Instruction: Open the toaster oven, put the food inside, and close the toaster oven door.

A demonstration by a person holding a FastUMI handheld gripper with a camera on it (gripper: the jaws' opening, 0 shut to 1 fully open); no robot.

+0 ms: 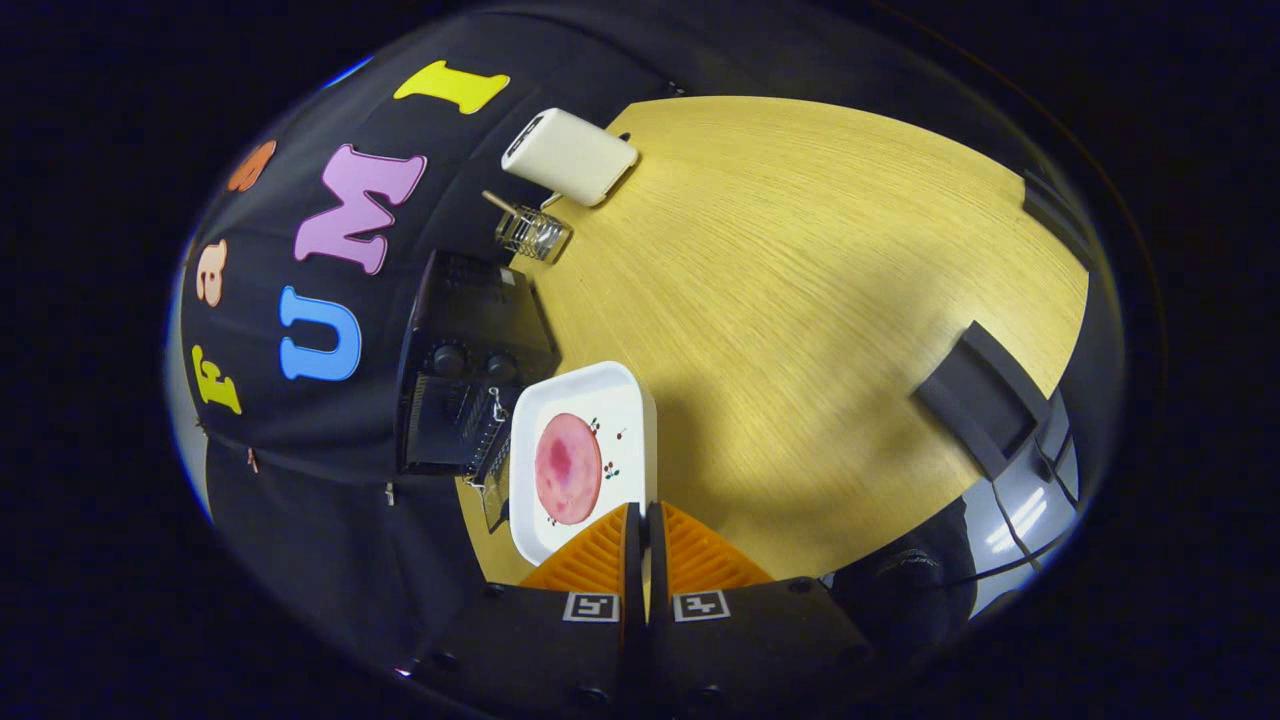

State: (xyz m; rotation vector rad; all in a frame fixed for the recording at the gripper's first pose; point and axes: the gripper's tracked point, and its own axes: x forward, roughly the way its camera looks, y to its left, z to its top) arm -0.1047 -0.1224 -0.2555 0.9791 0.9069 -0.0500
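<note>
My gripper (641, 520) is shut on the rim of a white square plate (620, 400). A round pink slice of food (567, 468) lies on the plate, which stretches ahead of the fingers. Just beyond the plate's far side stands the black toaster oven (470, 320) with two knobs on its front. Its glass door (487, 455) hangs open, and a wire rack shows inside. The plate's edge is close to the open door; whether they touch I cannot tell.
The wooden table (800, 300) spreads wide beside the plate. A cream box-shaped appliance (570, 155) and a small wire holder (533, 235) with a stick in it stand past the oven. A dark grey bracket (975, 395) sits at the table's edge.
</note>
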